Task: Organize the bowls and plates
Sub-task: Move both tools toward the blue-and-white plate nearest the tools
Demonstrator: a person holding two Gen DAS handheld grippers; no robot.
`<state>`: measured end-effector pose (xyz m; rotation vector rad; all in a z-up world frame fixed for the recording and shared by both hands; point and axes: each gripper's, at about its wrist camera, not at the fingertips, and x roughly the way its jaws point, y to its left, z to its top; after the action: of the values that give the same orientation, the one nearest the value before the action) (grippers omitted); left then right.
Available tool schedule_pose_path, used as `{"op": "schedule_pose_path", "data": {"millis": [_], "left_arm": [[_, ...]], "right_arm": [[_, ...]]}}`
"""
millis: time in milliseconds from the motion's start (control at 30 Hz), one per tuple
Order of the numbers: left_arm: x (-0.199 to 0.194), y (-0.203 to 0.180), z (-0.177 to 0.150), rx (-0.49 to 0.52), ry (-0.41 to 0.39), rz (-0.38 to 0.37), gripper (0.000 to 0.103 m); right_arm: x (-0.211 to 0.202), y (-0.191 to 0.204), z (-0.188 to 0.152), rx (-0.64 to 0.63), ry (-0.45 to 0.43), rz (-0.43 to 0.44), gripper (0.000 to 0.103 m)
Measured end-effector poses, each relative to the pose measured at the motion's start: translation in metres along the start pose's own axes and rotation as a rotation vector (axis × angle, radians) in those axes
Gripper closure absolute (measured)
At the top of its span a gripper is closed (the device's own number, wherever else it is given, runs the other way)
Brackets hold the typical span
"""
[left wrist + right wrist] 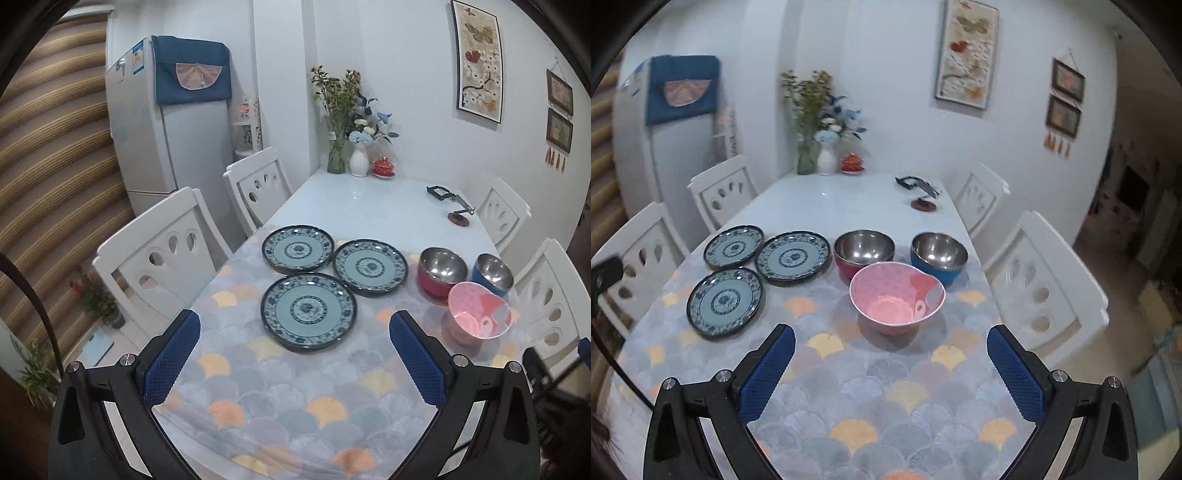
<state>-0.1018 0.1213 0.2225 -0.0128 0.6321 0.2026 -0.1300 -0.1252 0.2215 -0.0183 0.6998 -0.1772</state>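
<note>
Three blue patterned plates lie flat on the patterned cloth: a near one point(308, 312) point(725, 301), a far left one point(297, 250) point(734, 246) and a far right one point(370, 266) point(792, 257). To their right stand a pink bowl point(479, 312) point(897, 297), a red steel-lined bowl point(441, 270) point(863, 253) and a blue steel-lined bowl point(492, 272) point(939, 255). My left gripper point(294, 332) is open and empty, just short of the near plate. My right gripper point(891, 345) is open and empty, just short of the pink bowl.
The white table point(365, 206) carries two flower vases point(357, 158), a red lidded cup point(383, 168) and a black phone stand point(452, 205) at its far end. White chairs stand along both sides point(162, 258) point(1045, 280). A fridge point(147, 122) is at the back left.
</note>
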Motion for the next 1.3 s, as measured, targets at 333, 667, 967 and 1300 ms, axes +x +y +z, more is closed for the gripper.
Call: {"op": "schedule_pose_path", "data": {"millis": [333,667,967,1300], "left_arm": [[0.056,0.042,0.020,0.008,0.140,-0.046,0.001],[0.117,0.088,0.038,0.030,0.174,-0.094,0.001],[0.135,0.099,0.046,0.062,0.189,-0.134,0.001],[0.145,0.107,0.044,0.045,0.203,-0.126,0.001]], "right_arm": [[0.057,0.037,0.015,0.104,0.205,-0.088,0.000],[0.110,0.107,-0.008,0.092,0.399,-0.099,0.002],[0.097,0.127,0.006,0.154,0.311,-0.051,0.000],[0.112,0.139,0.001,0.137,0.398,0.001,0.000]]}}
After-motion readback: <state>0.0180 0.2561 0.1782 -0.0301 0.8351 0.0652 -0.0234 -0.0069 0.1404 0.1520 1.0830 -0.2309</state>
